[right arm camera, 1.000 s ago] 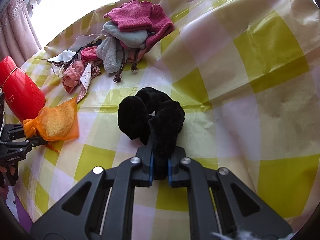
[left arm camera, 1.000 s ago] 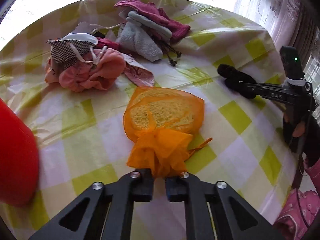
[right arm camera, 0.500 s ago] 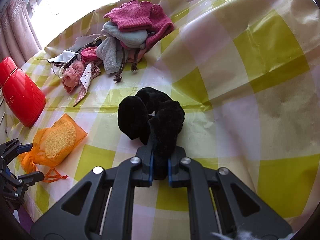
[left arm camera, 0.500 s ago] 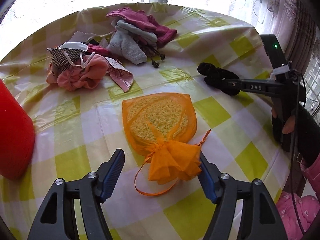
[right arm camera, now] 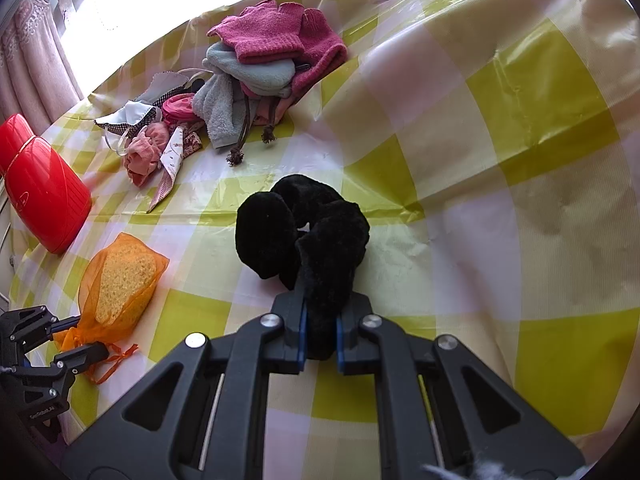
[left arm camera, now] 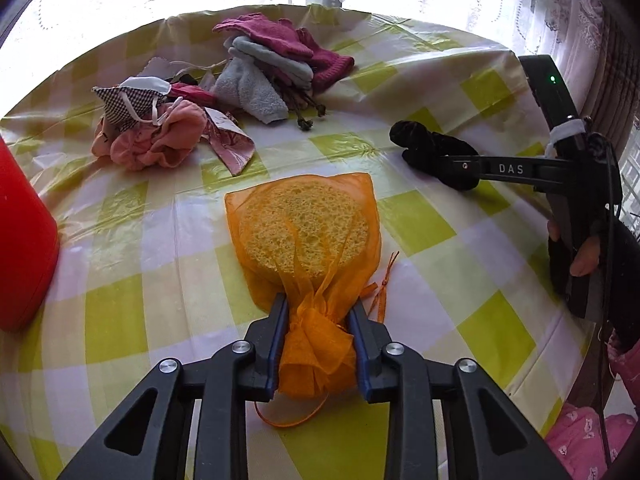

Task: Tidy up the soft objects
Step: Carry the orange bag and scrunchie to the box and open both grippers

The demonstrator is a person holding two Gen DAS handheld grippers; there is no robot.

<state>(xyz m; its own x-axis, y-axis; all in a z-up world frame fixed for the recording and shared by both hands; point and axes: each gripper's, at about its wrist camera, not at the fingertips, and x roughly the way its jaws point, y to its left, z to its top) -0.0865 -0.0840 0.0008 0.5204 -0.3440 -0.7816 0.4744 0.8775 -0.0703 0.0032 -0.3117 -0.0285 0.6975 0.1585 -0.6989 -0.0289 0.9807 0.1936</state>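
My left hand-held gripper [left arm camera: 318, 316] has just been closing and pinches the orange bag [left arm camera: 304, 236] at its neck; my right hand-held gripper [right arm camera: 319, 322] pinches the black scrunchie [right arm camera: 304, 224], ready for sorting.

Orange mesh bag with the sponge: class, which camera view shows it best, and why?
The left wrist view. There the orange mesh bag lies centred and large, the sponge's pores visible, its gathered neck between the left gripper fingers. The right wrist view shows it small, at the left edge, seen obliquely.
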